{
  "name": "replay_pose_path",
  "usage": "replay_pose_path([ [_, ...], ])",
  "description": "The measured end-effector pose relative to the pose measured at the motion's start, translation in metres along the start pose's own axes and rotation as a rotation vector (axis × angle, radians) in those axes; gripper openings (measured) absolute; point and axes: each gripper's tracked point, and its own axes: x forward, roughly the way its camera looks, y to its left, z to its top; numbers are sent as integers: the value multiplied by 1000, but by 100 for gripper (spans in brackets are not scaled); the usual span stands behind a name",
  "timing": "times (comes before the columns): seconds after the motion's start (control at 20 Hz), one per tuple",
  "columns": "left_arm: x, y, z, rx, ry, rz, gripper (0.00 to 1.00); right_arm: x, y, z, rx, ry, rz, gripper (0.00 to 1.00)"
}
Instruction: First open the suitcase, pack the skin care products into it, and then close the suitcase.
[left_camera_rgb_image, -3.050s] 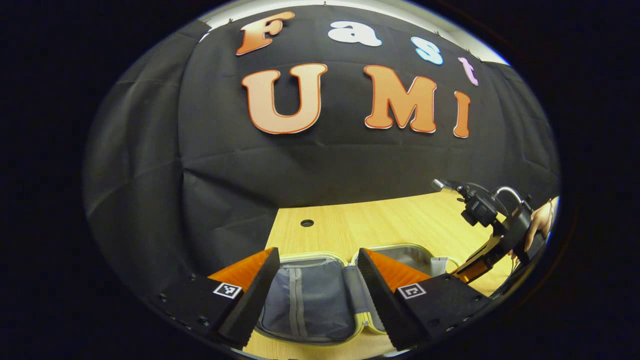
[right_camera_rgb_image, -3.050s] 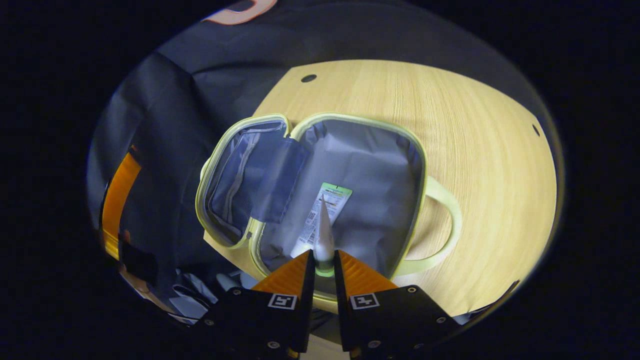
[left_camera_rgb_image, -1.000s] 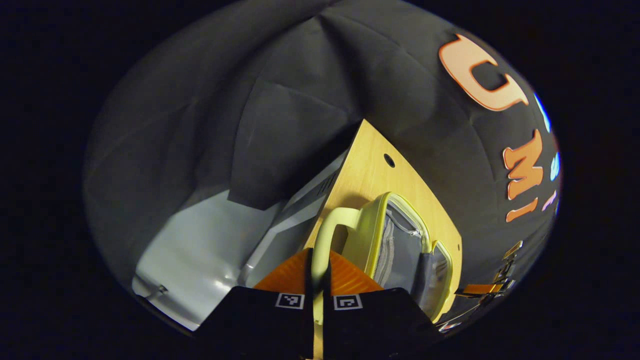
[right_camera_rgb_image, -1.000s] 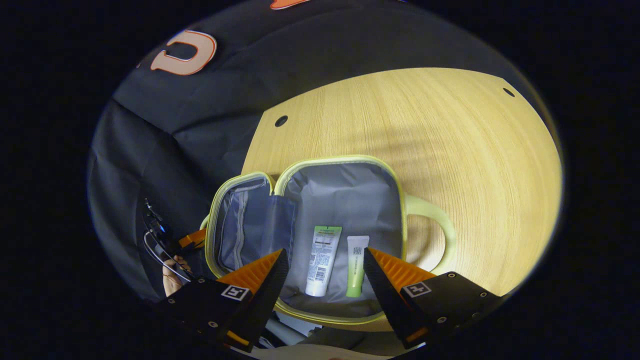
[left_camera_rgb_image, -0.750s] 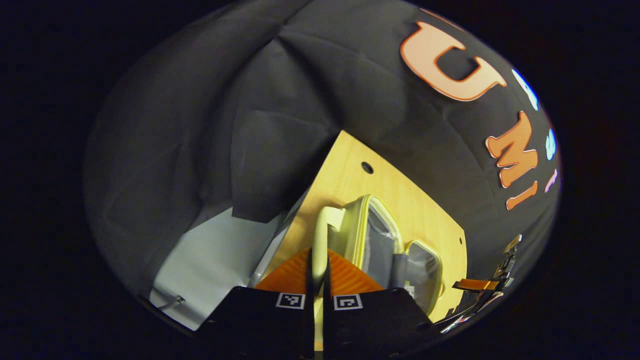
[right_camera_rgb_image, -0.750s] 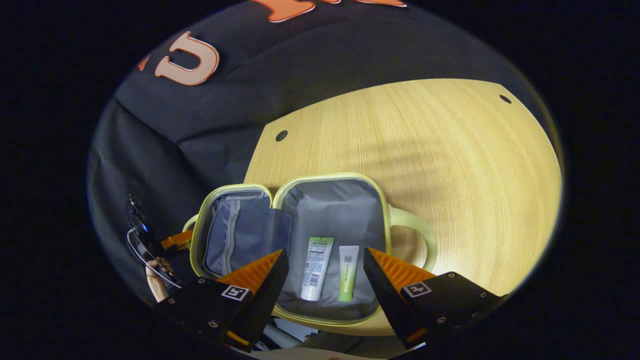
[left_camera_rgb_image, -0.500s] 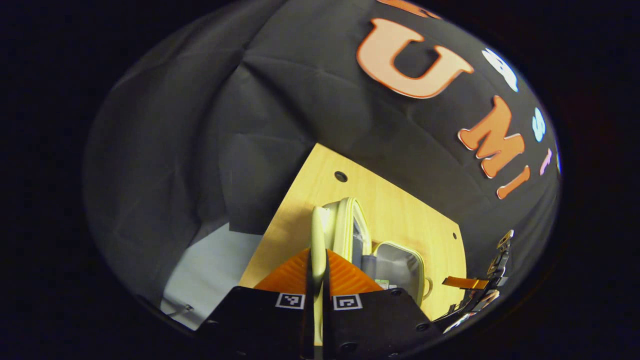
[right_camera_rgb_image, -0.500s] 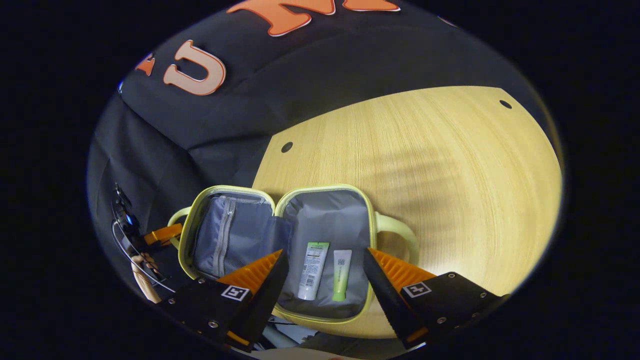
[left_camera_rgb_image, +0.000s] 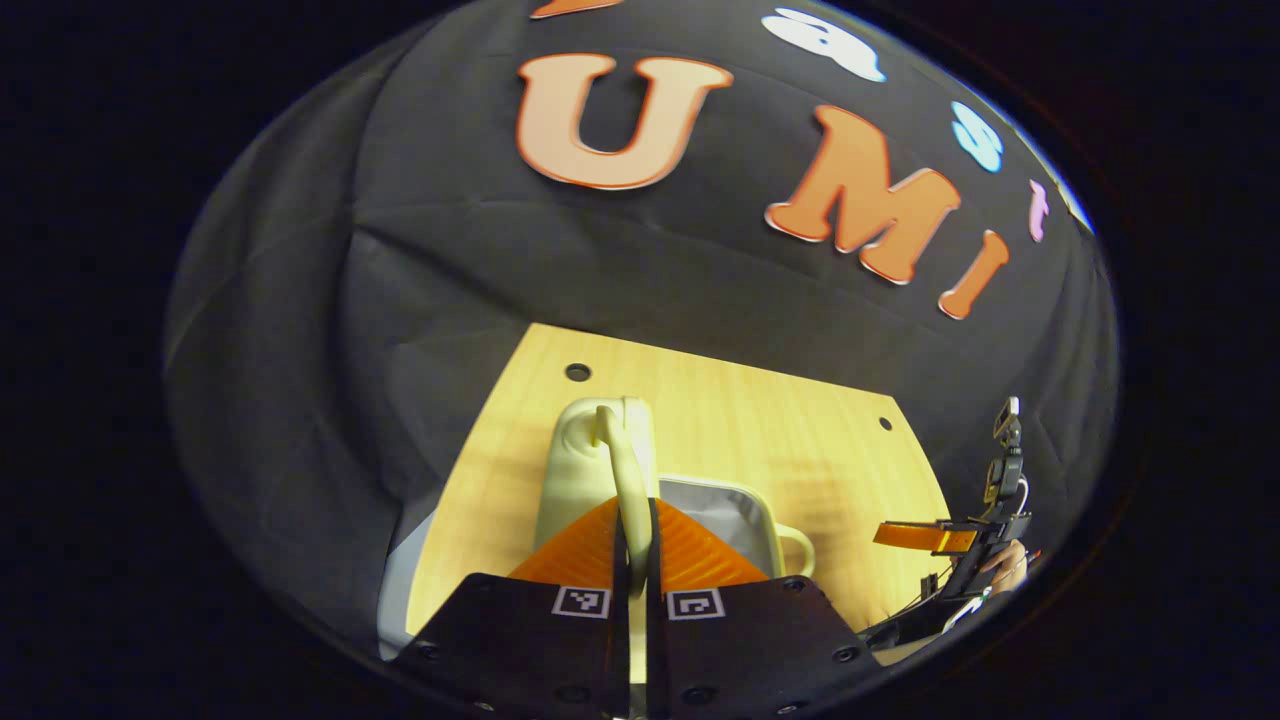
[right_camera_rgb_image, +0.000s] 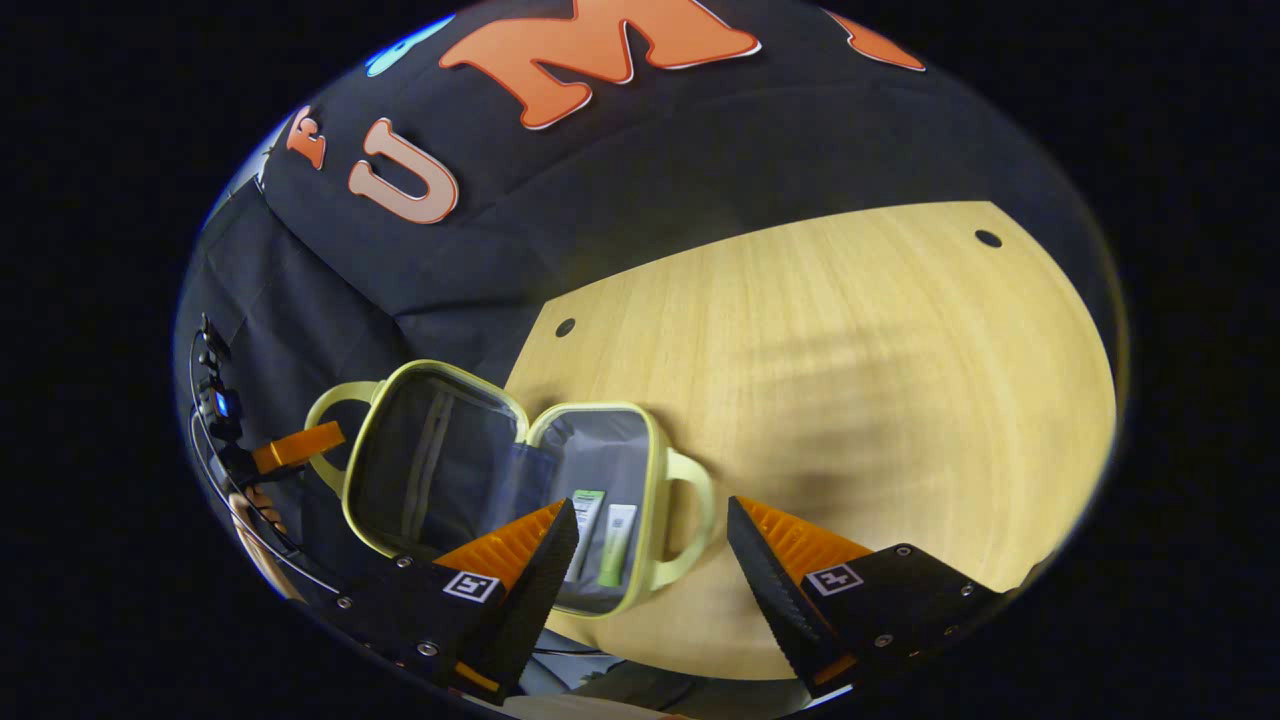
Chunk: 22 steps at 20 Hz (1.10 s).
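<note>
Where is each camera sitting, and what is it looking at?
Left gripper view: rides on the left gripper, looking forward along its fingers, shut on the lid handle of the suitcase; the right gripper and a hand show farther off.
Right gripper view: rides on the open right gripper, looking down at the half-raised lid and two tubes inside; the left gripper shows at the handle.
Both share the suitcase and the wooden table.

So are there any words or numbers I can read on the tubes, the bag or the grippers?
white tube: printed label, too small to read.
green tube: printed label, too small to read.
left gripper and right gripper: black-and-white square markers, which are patterns, not words.
suitcase: no writing that I can see.
</note>
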Motion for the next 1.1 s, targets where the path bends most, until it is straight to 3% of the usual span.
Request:
replay_pose_path([
  [0.1,7,-45,-5,40,11,-28,7,-18,-20,5,1,-16,-6,95],
  [0.4,77,-126,-36,103,63,-65,7,-52,-87,2,15,-33,-58,95],
  [0.8,145,-161,-89,212,190,-103,7,-67,-139,-13,35,-14,-116,96],
  [1.1,190,-167,-123,270,252,-63,7,-71,-158,-27,22,1,-151,95],
])
